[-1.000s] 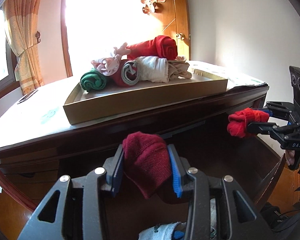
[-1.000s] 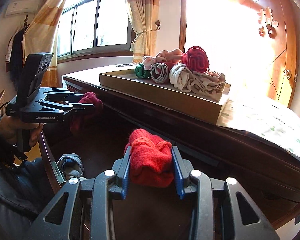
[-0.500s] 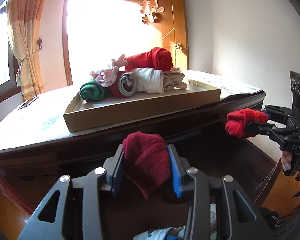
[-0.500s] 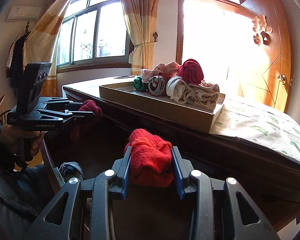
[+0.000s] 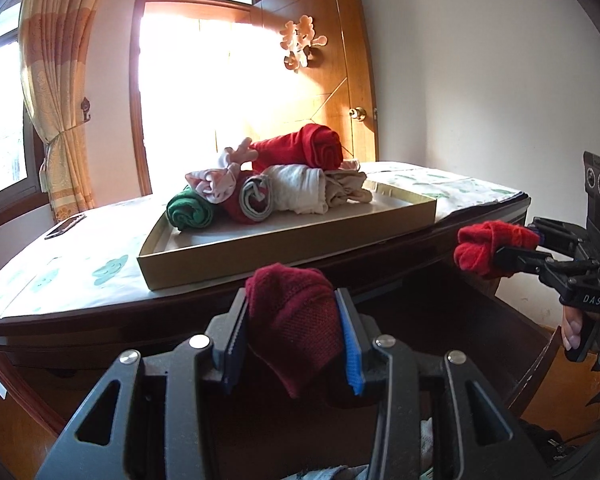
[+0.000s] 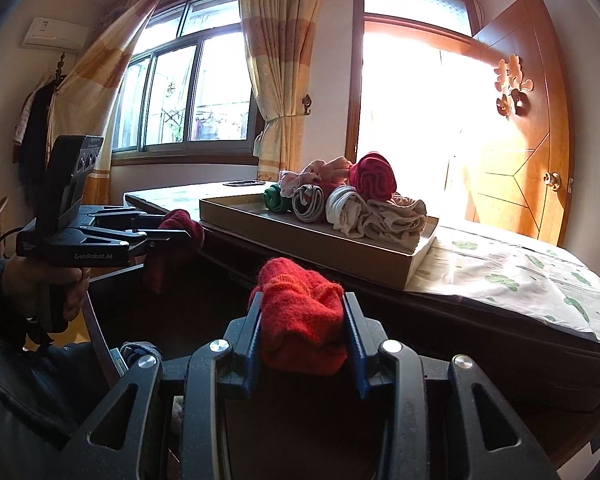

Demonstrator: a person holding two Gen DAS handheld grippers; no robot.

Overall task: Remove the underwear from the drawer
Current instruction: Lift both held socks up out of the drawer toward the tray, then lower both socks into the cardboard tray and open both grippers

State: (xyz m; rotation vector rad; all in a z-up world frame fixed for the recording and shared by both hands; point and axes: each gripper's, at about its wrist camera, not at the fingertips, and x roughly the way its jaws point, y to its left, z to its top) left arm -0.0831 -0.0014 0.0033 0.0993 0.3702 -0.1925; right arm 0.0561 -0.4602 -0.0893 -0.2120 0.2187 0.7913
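Note:
My left gripper (image 5: 294,312) is shut on a dark red rolled garment (image 5: 296,320), held above the open dark drawer (image 5: 440,320) in front of the dresser. My right gripper (image 6: 302,316) is shut on a bright red rolled garment (image 6: 300,316). Each gripper shows in the other's view: the right gripper (image 5: 496,246) at the right with its bright red roll (image 5: 480,246), the left gripper (image 6: 184,232) at the left with its dark red roll (image 6: 178,236). A cardboard tray (image 5: 284,248) on the dresser top holds several rolled garments (image 5: 284,192).
The dresser top (image 5: 72,272) carries a leaf-patterned cloth and a phone (image 5: 65,226) at its left. A wooden door (image 6: 516,140) stands open behind, with curtained windows (image 6: 188,96) to the left. A person's dark sleeve (image 6: 16,380) fills the lower left of the right wrist view. More rolled cloth (image 6: 134,350) lies low in the drawer.
Both cameras have tilted upward a little, so the dresser and tray sit lower in view. Both grippers keep their garments held; the hands have barely shifted.

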